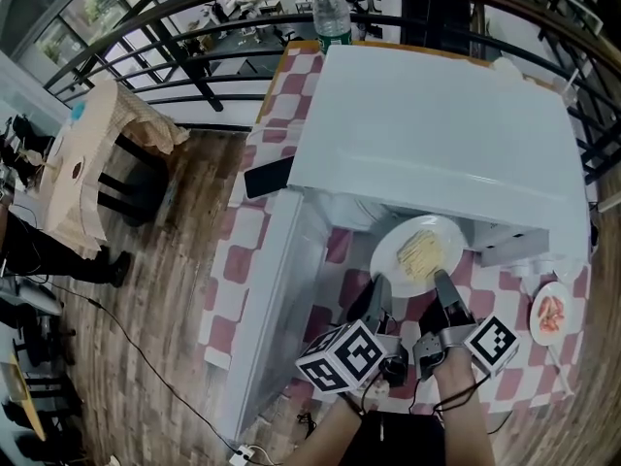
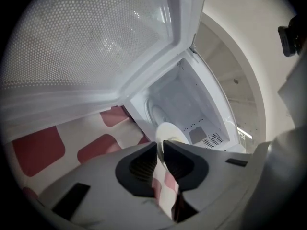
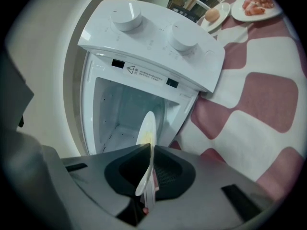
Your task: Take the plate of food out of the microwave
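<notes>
A white plate of yellow noodles (image 1: 419, 252) hangs just outside the mouth of the white microwave (image 1: 437, 124), above the red-and-white checked cloth. My left gripper (image 1: 378, 291) is shut on the plate's near left rim and my right gripper (image 1: 442, 283) on its near right rim. In the left gripper view the plate (image 2: 171, 131) runs edge-on between the jaws of the left gripper (image 2: 159, 146), with the empty cavity (image 2: 192, 104) behind. The right gripper view shows the plate (image 3: 147, 128) pinched by the right gripper (image 3: 149, 148) in front of the microwave (image 3: 153, 37).
The microwave door (image 1: 277, 289) stands swung open at the left. A water bottle (image 1: 332, 13) stands behind the microwave. A plate of red meat (image 1: 551, 314) lies on the cloth at the right, next to a plate with an egg (image 3: 213, 16). Wooden floor lies left.
</notes>
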Motion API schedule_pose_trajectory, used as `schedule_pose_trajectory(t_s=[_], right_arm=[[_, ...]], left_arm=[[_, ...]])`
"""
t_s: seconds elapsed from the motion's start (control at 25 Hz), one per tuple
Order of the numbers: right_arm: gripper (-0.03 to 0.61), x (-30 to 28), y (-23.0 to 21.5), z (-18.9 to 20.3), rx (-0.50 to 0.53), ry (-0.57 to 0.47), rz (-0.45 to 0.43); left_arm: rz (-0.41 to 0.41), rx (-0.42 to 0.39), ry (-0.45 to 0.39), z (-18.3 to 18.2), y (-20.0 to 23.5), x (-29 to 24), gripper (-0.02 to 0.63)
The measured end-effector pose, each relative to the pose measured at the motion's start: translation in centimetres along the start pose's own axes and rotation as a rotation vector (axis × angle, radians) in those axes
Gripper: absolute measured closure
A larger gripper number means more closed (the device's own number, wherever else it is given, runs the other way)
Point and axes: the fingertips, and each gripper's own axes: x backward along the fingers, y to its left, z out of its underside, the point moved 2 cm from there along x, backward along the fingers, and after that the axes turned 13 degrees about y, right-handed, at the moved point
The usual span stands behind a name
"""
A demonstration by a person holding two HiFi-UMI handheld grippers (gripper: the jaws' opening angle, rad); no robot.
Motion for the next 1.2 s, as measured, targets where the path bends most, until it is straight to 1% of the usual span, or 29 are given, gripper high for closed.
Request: schedule_pose_trajectory(t_s=[0.12,0.36,0.84,1.2], right_arm=[[0.545,0.5,0.0,0.7,-0.002,0.005,-0.010],[0.545,2.1,-0.7,2.0,-0.010,0.013,0.003],[0.545,5.3,-1.5,3.6,-0.026,0.015,0.008],[0.546,7.5,-1.7,5.0,-0.024,0.033,0.007]], left_arm=[[-0.002,0.006,-0.007,0.6,0.2,0.7,0.555],[-0.005,0.009,-0.016,2.2,0.4,2.1,0.557],[-0.004,0.011,-0.021,5.1,-0.2,4.3,0.557],[-0.011,0.022,-0.041,7.3,-0.3,6.1,0.557]])
